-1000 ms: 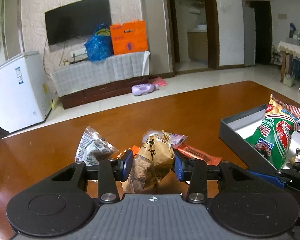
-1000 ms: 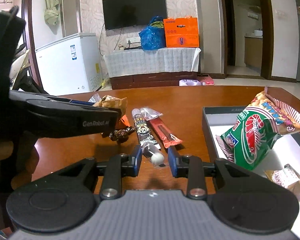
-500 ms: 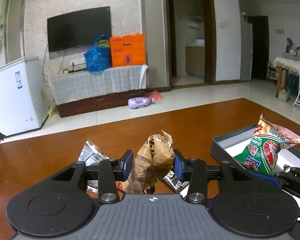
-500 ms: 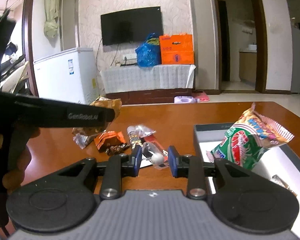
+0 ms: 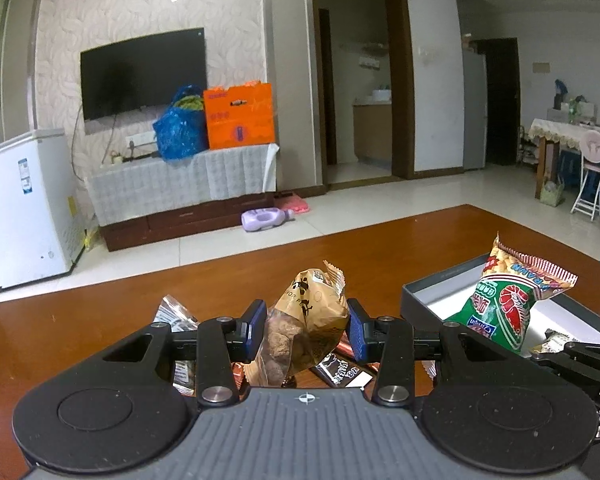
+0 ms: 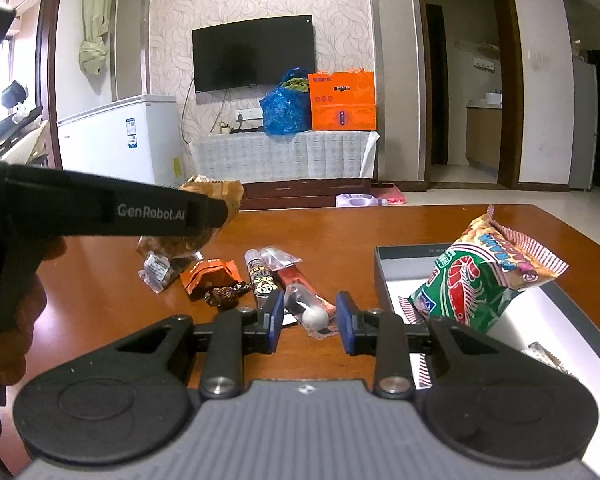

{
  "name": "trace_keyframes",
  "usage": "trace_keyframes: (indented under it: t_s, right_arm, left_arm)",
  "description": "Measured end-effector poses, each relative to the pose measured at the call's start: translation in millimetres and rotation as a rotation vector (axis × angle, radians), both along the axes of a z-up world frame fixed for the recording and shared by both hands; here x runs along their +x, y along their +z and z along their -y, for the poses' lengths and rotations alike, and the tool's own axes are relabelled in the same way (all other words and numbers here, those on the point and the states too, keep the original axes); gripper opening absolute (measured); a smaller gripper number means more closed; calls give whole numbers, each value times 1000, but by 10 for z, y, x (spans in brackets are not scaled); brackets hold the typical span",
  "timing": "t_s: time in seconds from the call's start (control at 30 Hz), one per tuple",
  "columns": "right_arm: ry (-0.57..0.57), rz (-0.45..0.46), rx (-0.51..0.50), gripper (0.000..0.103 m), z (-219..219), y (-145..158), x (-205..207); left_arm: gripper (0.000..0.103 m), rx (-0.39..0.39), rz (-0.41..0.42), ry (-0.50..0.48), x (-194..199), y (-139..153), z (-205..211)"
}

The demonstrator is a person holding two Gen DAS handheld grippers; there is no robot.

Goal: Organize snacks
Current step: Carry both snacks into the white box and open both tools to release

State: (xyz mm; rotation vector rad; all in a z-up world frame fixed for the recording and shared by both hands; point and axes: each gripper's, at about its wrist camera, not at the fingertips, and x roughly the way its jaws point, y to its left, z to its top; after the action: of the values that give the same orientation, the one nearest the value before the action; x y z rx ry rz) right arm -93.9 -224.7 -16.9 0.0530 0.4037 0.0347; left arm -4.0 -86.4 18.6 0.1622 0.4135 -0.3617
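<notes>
My left gripper is shut on a brown snack bag and holds it above the wooden table; the bag also shows in the right wrist view. My right gripper is open and empty, low over a clear packet with a white ball. A grey box at the right holds a green and orange shrimp-cracker bag, also seen in the left wrist view. Several snacks lie loose on the table: an orange packet, a dark stick, a red stick.
The left gripper's body and the hand holding it fill the left of the right wrist view. A small wrapped snack lies in the box. Beyond the table's far edge are a white freezer and a TV stand.
My left gripper has lifted the brown bag higher above the table. My right gripper has pulled back and risen slightly, still open over the clear packet.
</notes>
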Motion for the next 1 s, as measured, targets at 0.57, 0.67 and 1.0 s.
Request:
trace_keyframes:
  t_s: [0.57, 0.67, 1.0]
  right_arm:
    - [-9, 12, -51, 29, -8, 69, -391]
    - [-9, 18, -59, 29, -20, 88, -467]
    - [-11, 41, -76, 29, 12, 175, -689]
  left_arm:
    - [43, 1, 43, -50, -289, 76, 7]
    - [43, 0, 49, -65, -338, 83, 34]
    - [43, -26, 78, -136, -524, 128, 137]
